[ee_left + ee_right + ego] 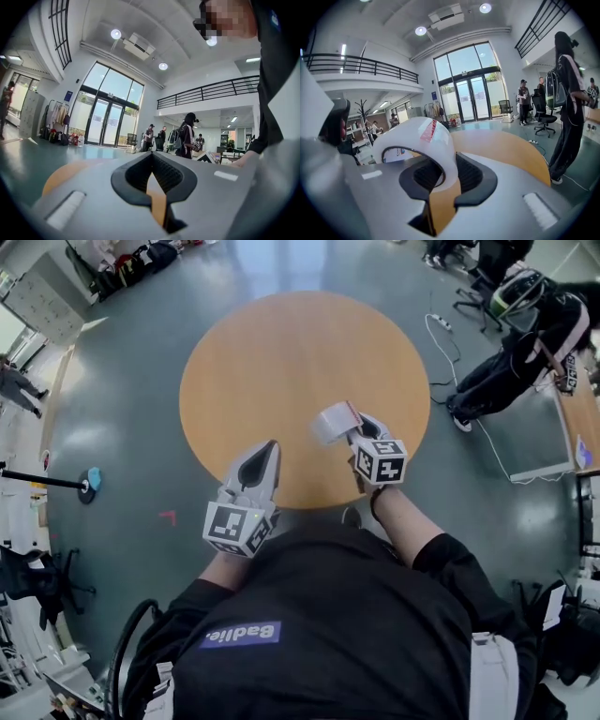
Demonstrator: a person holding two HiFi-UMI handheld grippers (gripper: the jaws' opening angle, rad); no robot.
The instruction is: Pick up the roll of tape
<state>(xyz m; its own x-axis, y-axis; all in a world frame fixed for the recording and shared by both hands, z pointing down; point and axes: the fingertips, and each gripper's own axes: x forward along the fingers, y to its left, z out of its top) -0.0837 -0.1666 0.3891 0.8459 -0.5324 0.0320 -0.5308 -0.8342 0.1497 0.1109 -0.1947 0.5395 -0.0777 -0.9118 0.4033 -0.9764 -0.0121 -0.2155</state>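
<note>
Both jaws of my right gripper [440,169] pinch the roll of tape [425,136]; my left gripper [150,158] is pressed together, empty. Pick-up seems done; next, hold steady.

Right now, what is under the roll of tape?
The roll of tape, held in the right gripper, hangs above the round wooden table. Only its wood surface shows beneath. The spot directly under the roll is covered by the roll itself.

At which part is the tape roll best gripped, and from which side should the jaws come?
Grip the tape roll by its thin wall, coming from its open face: one jaw through the hole, one outside. The ring is hollow, so the wall fits between the jaws. The right gripper holds it so now.
</note>
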